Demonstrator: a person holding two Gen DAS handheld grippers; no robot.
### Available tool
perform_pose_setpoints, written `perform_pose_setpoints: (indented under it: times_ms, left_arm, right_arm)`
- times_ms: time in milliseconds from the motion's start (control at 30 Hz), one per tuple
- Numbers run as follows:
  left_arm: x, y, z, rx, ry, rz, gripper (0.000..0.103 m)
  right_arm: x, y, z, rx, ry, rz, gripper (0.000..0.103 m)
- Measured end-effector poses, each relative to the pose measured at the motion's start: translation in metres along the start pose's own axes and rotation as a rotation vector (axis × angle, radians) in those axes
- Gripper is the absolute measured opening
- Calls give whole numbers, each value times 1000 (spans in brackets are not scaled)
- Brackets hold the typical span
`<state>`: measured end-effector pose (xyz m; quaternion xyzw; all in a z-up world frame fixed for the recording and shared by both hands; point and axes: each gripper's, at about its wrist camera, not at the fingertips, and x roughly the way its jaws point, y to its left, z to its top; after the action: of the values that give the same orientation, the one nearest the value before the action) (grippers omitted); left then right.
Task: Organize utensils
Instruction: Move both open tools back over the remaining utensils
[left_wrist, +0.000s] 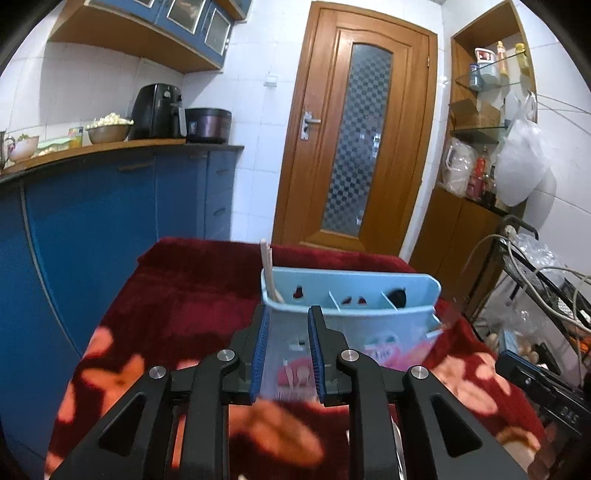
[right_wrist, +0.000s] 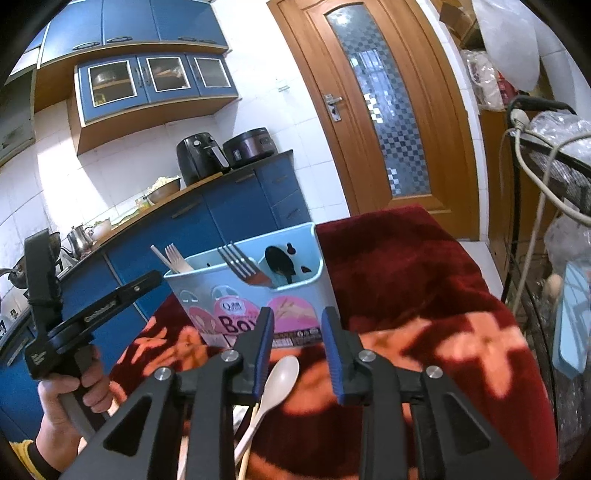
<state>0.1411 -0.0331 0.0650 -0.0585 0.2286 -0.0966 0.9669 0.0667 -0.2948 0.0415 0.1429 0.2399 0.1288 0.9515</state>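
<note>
A light blue utensil caddy (left_wrist: 354, 314) with three compartments stands on the red flowered cloth (left_wrist: 177, 302). Wooden utensils (left_wrist: 268, 269) stick up from its left compartment, and a black spoon (left_wrist: 398, 295) sits in the right one. My left gripper (left_wrist: 289, 315) is open just in front of the caddy with nothing between its fingers. In the right wrist view the caddy (right_wrist: 255, 299) holds a wooden fork (right_wrist: 176, 257), a metal fork (right_wrist: 239, 266) and the black spoon (right_wrist: 279, 263). My right gripper (right_wrist: 298, 318) is open. A white spoon (right_wrist: 280, 380) lies on the cloth below its fingers.
A wire rack with cables (left_wrist: 546, 295) stands close on the right of the table. Blue counter cabinets (left_wrist: 110, 221) run along the left, a wooden door (left_wrist: 354, 140) stands behind. A person's hand (right_wrist: 74, 391) holds the left gripper's handle. Thin pale handles (right_wrist: 243, 446) lie beside the white spoon.
</note>
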Motion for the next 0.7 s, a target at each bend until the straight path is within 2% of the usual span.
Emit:
perform_pose_setpoints:
  times_ms: [233,433,600,700]
  left_arm:
    - [-26,6,-16,-21,85,2,21]
    - [-38,13,-36,-30,185,27,21]
    - [-39,13,-54,-43,300,16,21]
    - [-38,11,-68,-53,371,42,21]
  right_arm:
    - [-9,-4,-13,51,84,-55,34]
    - [-13,-13,-29,95,152,-58,37]
    - [-19,-14,-37,98,174,-62,43]
    - [-25,-15,-43,104,180,-56,44]
